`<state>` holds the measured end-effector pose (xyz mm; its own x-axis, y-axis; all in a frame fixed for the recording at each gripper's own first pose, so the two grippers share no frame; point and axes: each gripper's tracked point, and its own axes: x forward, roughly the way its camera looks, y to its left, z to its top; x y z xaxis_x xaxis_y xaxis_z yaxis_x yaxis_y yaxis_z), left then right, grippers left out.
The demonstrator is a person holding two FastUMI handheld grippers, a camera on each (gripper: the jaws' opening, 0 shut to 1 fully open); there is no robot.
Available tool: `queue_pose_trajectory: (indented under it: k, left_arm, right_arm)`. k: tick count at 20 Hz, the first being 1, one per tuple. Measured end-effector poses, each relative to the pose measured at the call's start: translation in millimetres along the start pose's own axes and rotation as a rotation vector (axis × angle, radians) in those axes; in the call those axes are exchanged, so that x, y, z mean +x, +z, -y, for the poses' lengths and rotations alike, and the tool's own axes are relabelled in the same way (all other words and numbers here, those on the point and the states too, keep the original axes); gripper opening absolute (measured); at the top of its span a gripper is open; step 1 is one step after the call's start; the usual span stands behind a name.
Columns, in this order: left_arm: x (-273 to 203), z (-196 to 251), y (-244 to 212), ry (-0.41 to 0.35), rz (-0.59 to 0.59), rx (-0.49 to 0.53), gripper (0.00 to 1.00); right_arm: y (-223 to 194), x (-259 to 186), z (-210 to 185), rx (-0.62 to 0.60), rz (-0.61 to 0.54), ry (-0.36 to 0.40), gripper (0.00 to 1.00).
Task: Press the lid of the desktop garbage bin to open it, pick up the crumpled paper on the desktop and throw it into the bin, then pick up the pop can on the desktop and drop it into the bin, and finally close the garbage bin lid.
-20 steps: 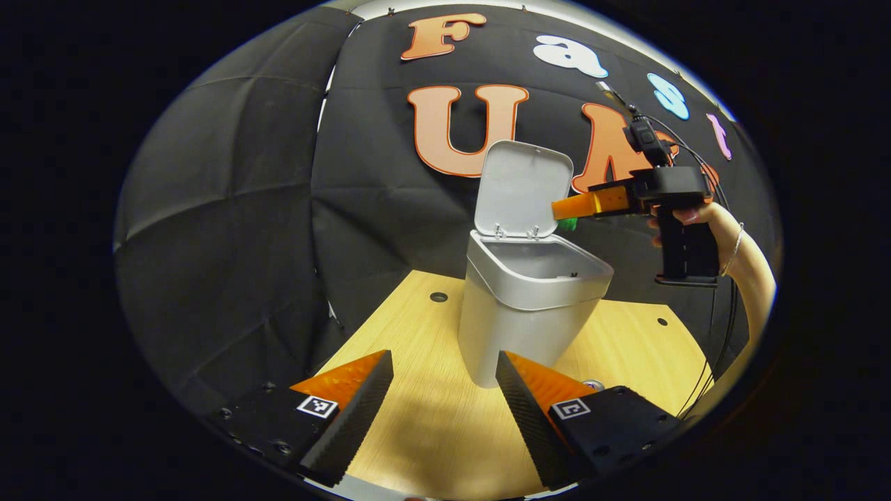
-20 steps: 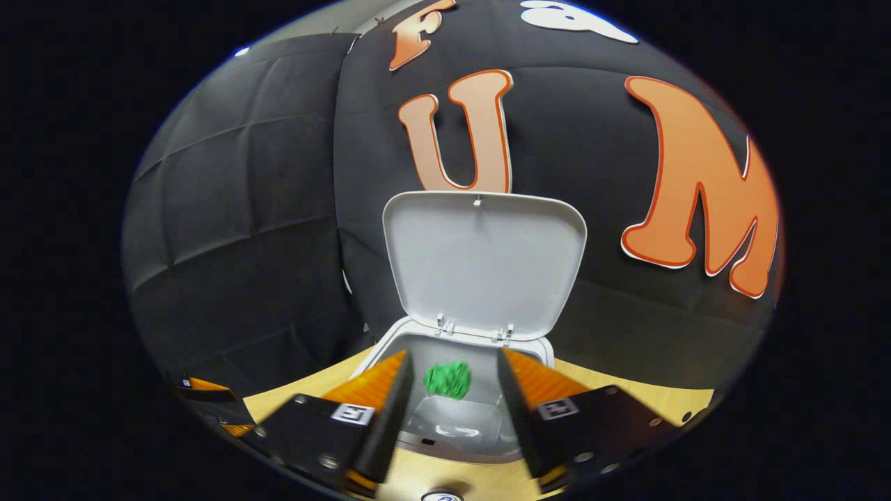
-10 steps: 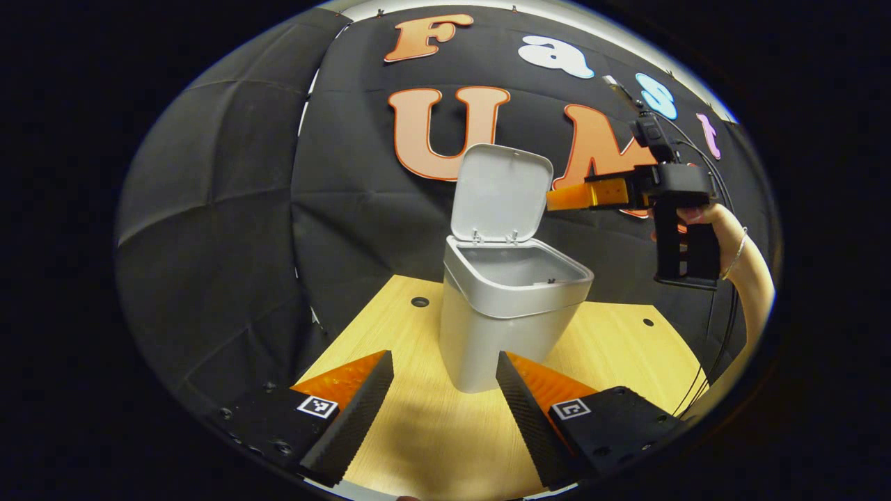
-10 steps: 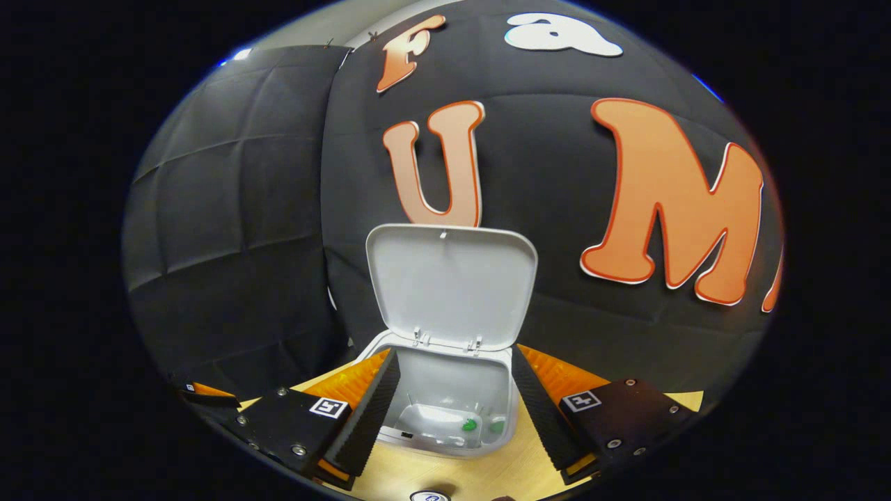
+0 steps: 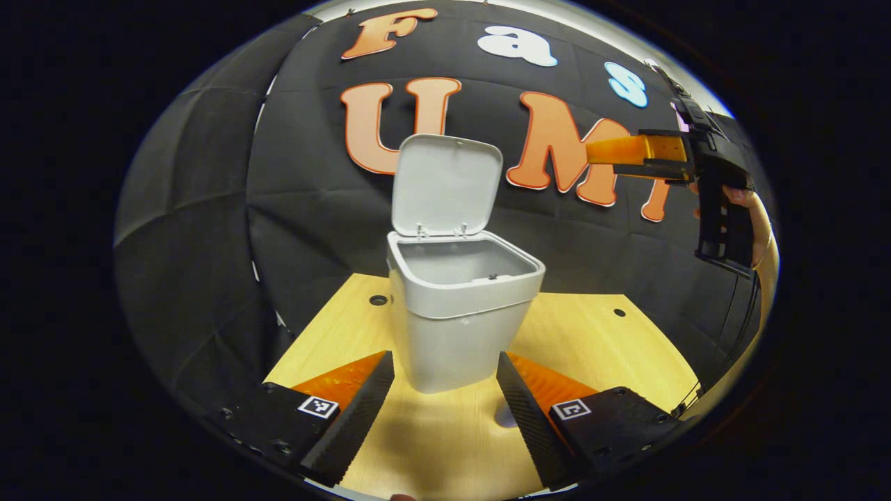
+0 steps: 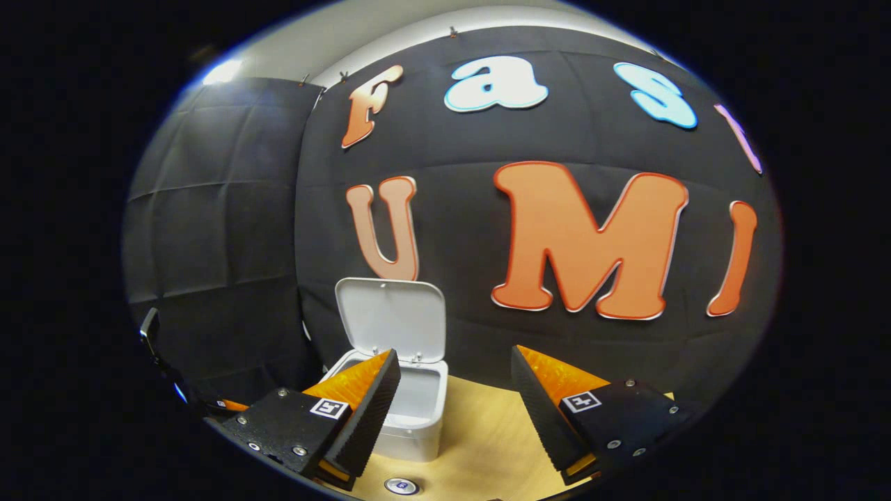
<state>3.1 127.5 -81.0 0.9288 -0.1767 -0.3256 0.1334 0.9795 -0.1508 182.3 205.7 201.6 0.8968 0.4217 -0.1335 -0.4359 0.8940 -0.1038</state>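
The right gripper (image 6: 452, 410), jaws now spread and empty, has pulled back from the open bin (image 5: 459, 306) after dropping the paper, so the pop can (image 6: 402, 485) is next, while the left gripper (image 5: 445, 410) waits with spread jaws.

My left gripper (image 5: 445, 407) has black mounts with screws and square coded tags behind ridged wedge fingers (image 5: 351, 417). My right gripper (image 5: 605, 152) trails what looks like a black cable.

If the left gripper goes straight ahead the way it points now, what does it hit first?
Most likely the front wall of the bin, which stands between the open left gripper fingers' line; bare table before it, though depth is uncertain.
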Motion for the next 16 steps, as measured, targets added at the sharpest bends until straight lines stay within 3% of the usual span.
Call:
queue_pose_trajectory:
  k: [1,2,11,16]
  left_arm:
    - [4,8,-1,-0.011,-0.005,0.009,0.95]
    - [7,18,-3,-0.027,-0.009,0.017,0.95]
    - [43,106,-47,-0.209,-0.104,0.083,0.95]
    - [70,129,-93,-0.235,-0.206,0.149,0.96]
  right_arm:
    - [0,-12,12,0.004,0.010,-0.027,1.00]
    - [-3,-22,24,0.002,0.014,-0.054,0.95]
    - [-40,-92,120,0.009,-0.017,-0.246,0.95]
    - [-46,-124,157,0.033,-0.008,-0.326,0.95]
